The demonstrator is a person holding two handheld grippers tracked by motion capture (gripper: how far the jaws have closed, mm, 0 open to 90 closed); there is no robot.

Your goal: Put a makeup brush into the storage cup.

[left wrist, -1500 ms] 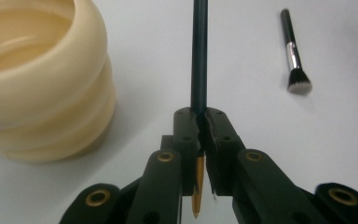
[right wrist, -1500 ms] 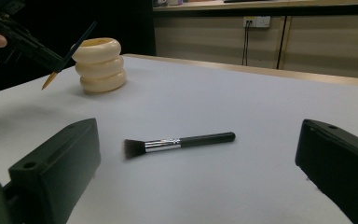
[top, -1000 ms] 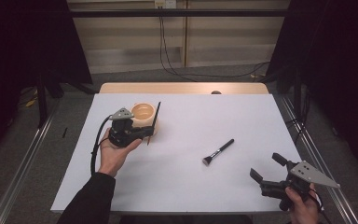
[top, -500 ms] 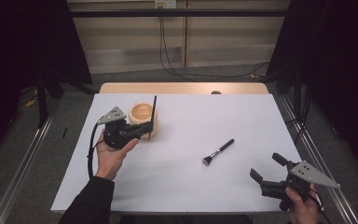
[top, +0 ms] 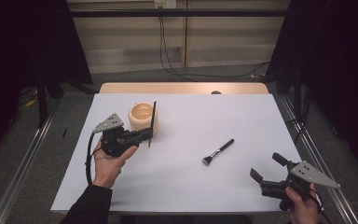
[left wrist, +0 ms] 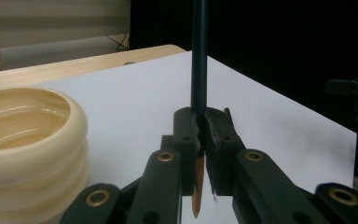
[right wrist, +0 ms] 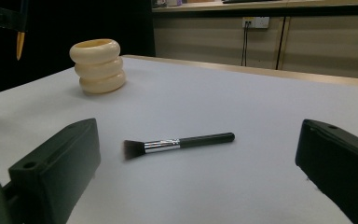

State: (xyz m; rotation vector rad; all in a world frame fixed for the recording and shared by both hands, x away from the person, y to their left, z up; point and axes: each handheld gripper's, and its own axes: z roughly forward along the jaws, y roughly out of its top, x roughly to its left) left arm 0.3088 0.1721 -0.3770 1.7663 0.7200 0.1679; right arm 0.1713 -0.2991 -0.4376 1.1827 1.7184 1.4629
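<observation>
Two hand-held grippers are seen over a white table [top: 177, 186]. At the far left, a cream ribbed holder [top: 142, 116] stands upright. Just beside it, a dark pencil [top: 153, 122] is pinched upright by the left gripper [left wrist: 199, 140], seemingly for dropping into the holder. At near right, the right gripper [top: 266, 169] is held spread. A makeup brush [top: 218, 152] lies between. No writing is legible.

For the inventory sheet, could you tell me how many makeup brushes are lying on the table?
1: the makeup brush lies mid-table, right of the cream holder. The left gripper holds a pencil.
</observation>
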